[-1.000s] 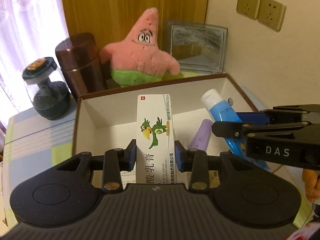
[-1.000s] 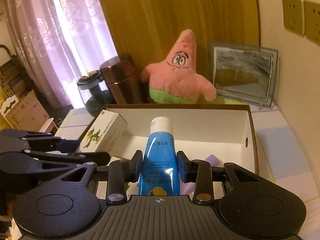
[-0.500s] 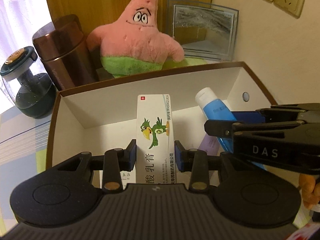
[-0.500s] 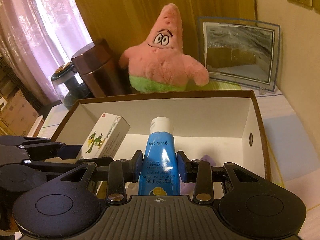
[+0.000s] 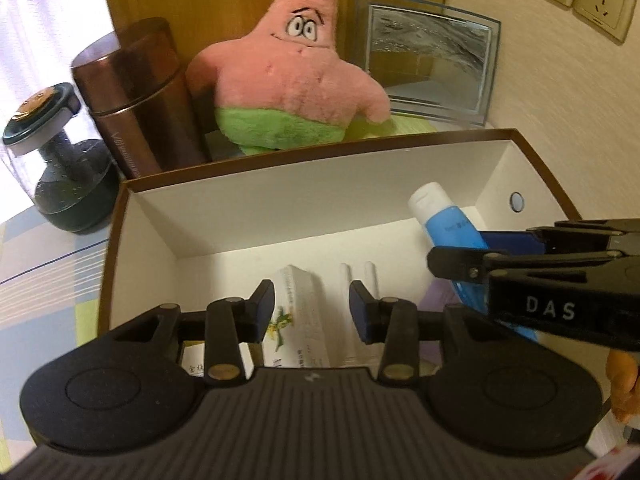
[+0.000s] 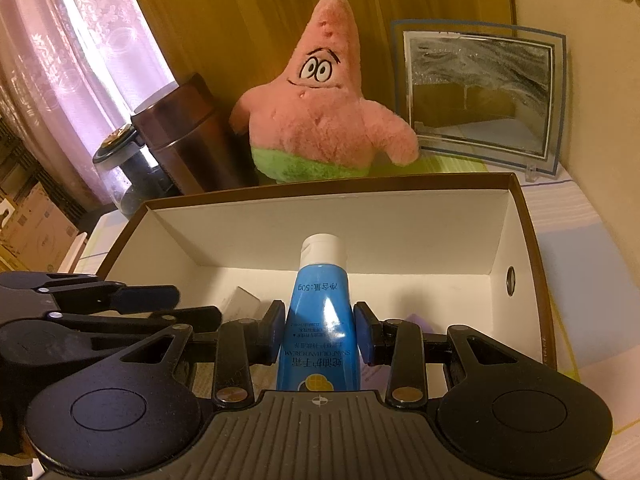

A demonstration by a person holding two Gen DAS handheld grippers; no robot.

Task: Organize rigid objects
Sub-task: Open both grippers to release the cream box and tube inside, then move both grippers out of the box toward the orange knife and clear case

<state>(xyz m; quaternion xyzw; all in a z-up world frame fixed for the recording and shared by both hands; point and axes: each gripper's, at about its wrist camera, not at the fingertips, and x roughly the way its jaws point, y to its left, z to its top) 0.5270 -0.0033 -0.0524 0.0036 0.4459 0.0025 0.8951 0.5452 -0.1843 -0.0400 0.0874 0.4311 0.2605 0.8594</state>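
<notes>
A brown storage box [image 5: 320,152] with white inner walls fills both views. My left gripper [image 5: 312,308] hangs over its floor and its jaws are opening. The white carton with a green parrot [image 5: 298,320] lies tilted on the box floor below them, free of the pads. My right gripper [image 6: 318,328] is shut on a blue tube with a white cap [image 6: 320,320], cap pointing at the back wall. The left wrist view has that tube [image 5: 444,224] at the right, above a purple tube [image 5: 440,300].
Behind the box stand a pink star plush [image 5: 288,80], a brown flask [image 5: 140,96], a dark lidded jar [image 5: 60,160] and a glass picture frame [image 5: 428,64]. Two white sticks [image 5: 370,276] lie on the box floor. A checked cloth [image 6: 580,260] covers the table.
The left jaws have spread and the parrot carton has dropped out of them onto the box floor. Both grippers have come down and forward over the box, the right still gripping the blue tube.
</notes>
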